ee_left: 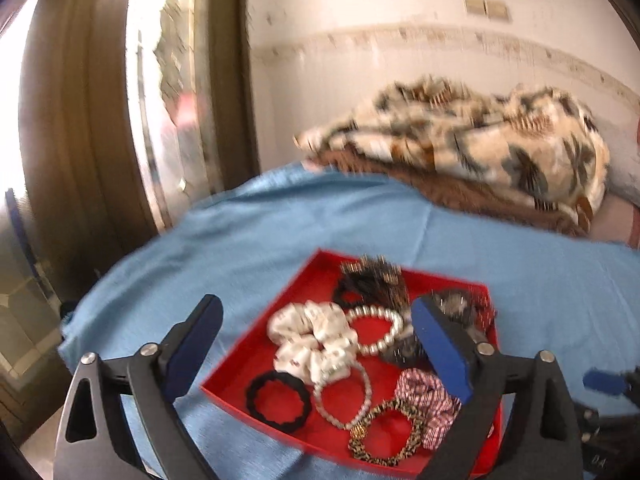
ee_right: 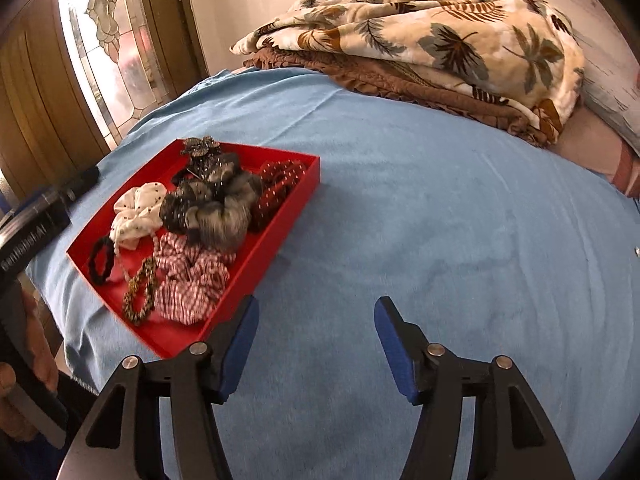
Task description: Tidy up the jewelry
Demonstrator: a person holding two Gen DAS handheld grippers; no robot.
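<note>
We're holding both tongs apart, empty: left tongs hovering over the red tray of scrunchies and bracelets on the blue bed, right tongs beside it. Folded blanket sitting behind, nothing blocking.

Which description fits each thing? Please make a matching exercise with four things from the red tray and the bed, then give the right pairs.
Things:
1. hair tie
2. gingham scrunchie
3. folded blanket
4. tray

Descriptions:
A. red and white checks
B. leaf print, at the far end of the bed
C. plain black ring
D. red, on the blue sheet

Pairs: 1-C, 2-A, 3-B, 4-D
</note>
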